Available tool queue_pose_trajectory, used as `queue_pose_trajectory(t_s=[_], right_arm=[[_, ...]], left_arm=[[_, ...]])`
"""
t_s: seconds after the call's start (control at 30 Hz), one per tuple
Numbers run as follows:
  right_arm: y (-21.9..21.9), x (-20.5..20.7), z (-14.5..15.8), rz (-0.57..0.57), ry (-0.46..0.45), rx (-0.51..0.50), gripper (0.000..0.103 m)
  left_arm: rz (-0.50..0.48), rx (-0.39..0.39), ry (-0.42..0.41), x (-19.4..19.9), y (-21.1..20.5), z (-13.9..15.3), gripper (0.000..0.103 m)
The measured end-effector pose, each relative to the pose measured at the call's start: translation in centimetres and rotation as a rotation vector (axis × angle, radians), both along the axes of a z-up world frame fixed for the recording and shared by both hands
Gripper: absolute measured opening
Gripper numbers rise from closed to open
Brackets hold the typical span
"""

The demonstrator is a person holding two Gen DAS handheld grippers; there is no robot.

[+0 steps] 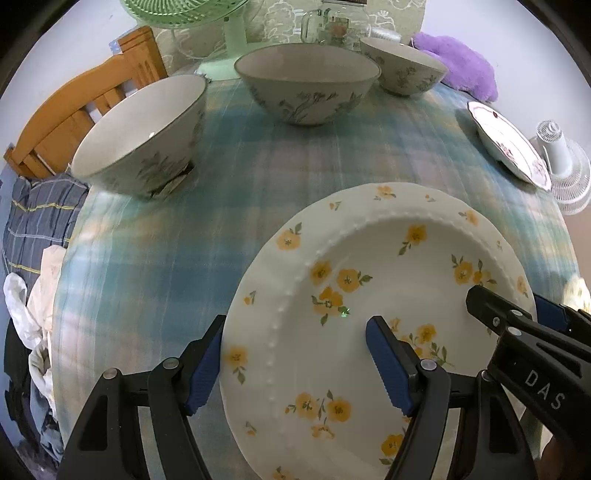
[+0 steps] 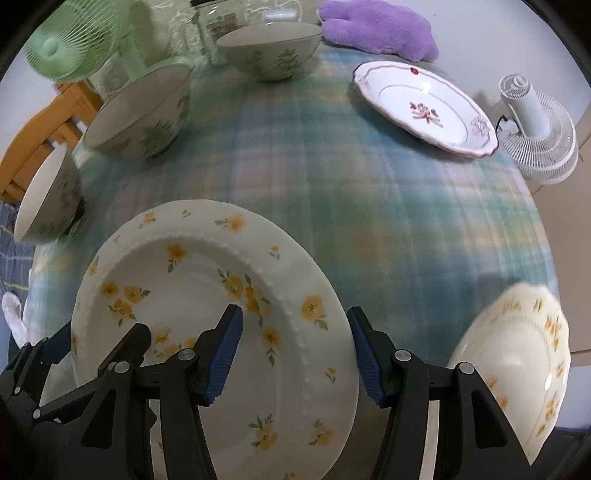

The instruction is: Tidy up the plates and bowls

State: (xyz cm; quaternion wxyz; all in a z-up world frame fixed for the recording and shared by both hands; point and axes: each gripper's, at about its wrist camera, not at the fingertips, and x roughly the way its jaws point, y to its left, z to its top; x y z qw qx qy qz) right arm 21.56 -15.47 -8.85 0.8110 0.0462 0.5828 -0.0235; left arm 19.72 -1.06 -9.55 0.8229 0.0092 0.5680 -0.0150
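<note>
Bare tablecloth [image 2: 369, 206] lies open between three bowls [image 1: 306, 83] and red-flowered plate [image 2: 424, 107].

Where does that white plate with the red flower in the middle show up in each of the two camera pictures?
Left wrist view: red-flowered plate at the right edge, seen nearly edge-on, beside the white fan.
Right wrist view: red-flowered plate at upper right, its face showing, left of the white fan.
Shared landmark: the purple plush at the table's far edge.

Your 2 grippers point steeply down, side by side: the left gripper [image 1: 295, 363] and the right gripper [image 2: 295, 356] each clamp 1 edge of the yellow-flowered plate [image 1: 369, 258].
</note>
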Motion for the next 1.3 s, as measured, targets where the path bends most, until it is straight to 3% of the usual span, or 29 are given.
queue_pose_trajectory(t_s=[0.37,0.57,0.83,1.3], right_arm=[[2.0,-2.1,-0.4,0.036,-0.025,-0.091,0.062],[2.2,-2.2,-0.1,0.023,-0.025,-0.104,0.063],[2.3,-3.9,2.0,-0.019,-0.042,-0.126,0.063],[1.2,-9.1,6.1,-0.186,-0.109,-0.152,0.063]], left_arm=[[-0.042,0.016,-0.039,-1.7,-0.2,-0.4,0.082],[-0.041,0.002,-0.021,-2.0,0.2,0.1,0.078],[-0.064,-0.022,-0.041,-3.0,0.4,1.9,0.077],[-0.215,-0.046,-0.113,-5.8,-1.0,5.3,0.077]])
